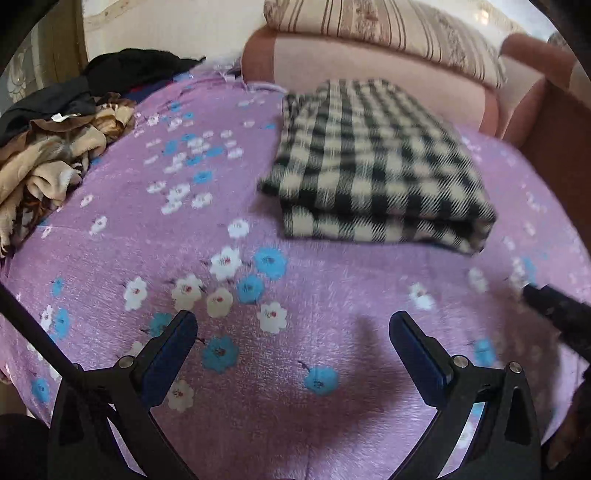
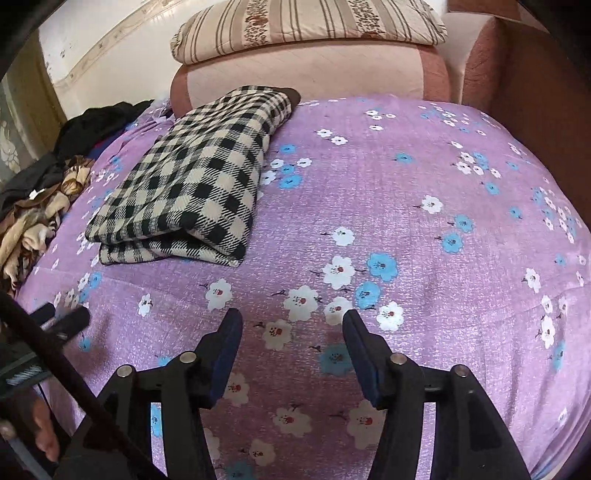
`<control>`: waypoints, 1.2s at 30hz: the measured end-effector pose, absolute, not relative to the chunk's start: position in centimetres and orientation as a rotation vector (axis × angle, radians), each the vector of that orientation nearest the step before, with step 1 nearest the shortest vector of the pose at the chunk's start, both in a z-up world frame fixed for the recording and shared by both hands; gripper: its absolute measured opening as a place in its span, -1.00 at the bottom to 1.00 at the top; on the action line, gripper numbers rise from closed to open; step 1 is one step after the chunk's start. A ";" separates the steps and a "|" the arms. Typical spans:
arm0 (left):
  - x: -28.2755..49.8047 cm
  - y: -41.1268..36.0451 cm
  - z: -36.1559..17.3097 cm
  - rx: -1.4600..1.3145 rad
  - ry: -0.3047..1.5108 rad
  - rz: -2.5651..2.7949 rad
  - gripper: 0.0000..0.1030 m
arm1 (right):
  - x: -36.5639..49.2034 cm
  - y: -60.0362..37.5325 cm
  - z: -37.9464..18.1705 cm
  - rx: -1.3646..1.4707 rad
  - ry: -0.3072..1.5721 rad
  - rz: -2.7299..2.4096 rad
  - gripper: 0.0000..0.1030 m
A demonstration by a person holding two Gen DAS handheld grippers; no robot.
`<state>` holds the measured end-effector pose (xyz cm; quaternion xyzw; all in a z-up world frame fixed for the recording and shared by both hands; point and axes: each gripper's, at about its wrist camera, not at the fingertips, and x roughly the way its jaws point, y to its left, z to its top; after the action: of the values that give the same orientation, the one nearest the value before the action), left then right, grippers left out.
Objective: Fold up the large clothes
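Fingers of the left gripper spread wide, nothing between them, low in the frame over the purple flowered bedspread. Right gripper likewise parted and empty.

Folded checked garment lies flat on the bedspread, upper centre-right in the left view, well apart from the fingertips; motion blur softens its edges there. In the right view the same garment sits upper left, layers visible at its near fold, far end partly hard to make out against a dark patch.

Pile of tan and dark clothes at left edge, cut off by the frame. Pink headboard behind, striped pillow on top, partly cropped. Dark blurred rod, lower right of left view, unidentifiable.
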<state>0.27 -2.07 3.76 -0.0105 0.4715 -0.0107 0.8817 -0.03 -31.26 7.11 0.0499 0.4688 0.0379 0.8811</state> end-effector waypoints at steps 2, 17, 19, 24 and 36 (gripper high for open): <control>0.6 -2.2 2.7 -0.013 1.022 -0.025 1.00 | -0.1 -31.5 7.1 0.104 0.978 0.069 0.21; 1.3 -2.3 2.4 -0.018 1.018 -0.005 1.00 | -0.3 -30.3 6.6 0.023 0.970 0.020 0.27; 1.3 -2.4 2.4 -0.008 1.013 -0.005 1.00 | -0.5 -30.2 6.8 0.013 0.962 0.013 0.28; 1.0 -2.3 2.7 -0.010 1.002 -0.011 1.00 | -0.8 -30.4 7.3 0.022 0.944 -0.005 0.28; -1.7 -2.9 6.6 0.018 0.844 0.007 1.00 | -2.0 -29.9 8.5 -0.009 0.871 -0.025 0.36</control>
<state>-1.71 -2.88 6.64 0.0089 0.4094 0.0034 0.9123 -1.97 -29.86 8.54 -0.0045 0.4217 -0.0119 0.9067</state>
